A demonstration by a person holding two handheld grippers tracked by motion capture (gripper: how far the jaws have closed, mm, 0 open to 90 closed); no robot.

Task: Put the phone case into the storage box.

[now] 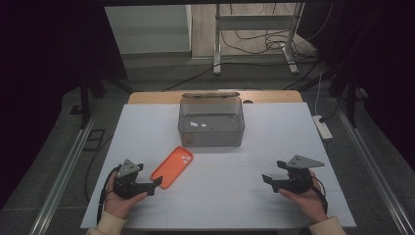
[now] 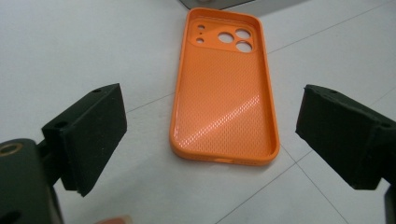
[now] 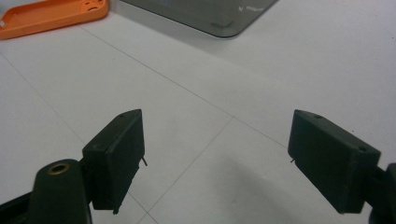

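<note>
Left gripper [image 1: 157, 181] sitting wide open right by the orange phone case [image 1: 172, 167]
Case is lying flat on the white table [image 1: 274, 147] near the clear box [image 1: 211, 121]; right gripper [image 1: 266, 179] is gaping empty too, well apart

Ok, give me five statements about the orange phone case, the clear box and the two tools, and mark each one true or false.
1. The orange phone case lies flat on the white table, inner side up. True.
2. The phone case sits inside the clear box. False: it lies on the table in front of the box, apart from it.
3. The left tool is clamped on the case. False: its jaws stand open just short of the case's near end.
4. The right tool holds nothing. True: its jaws stand open over bare table.
5. The clear box lies tipped on its side. False: it stands upright.
</note>
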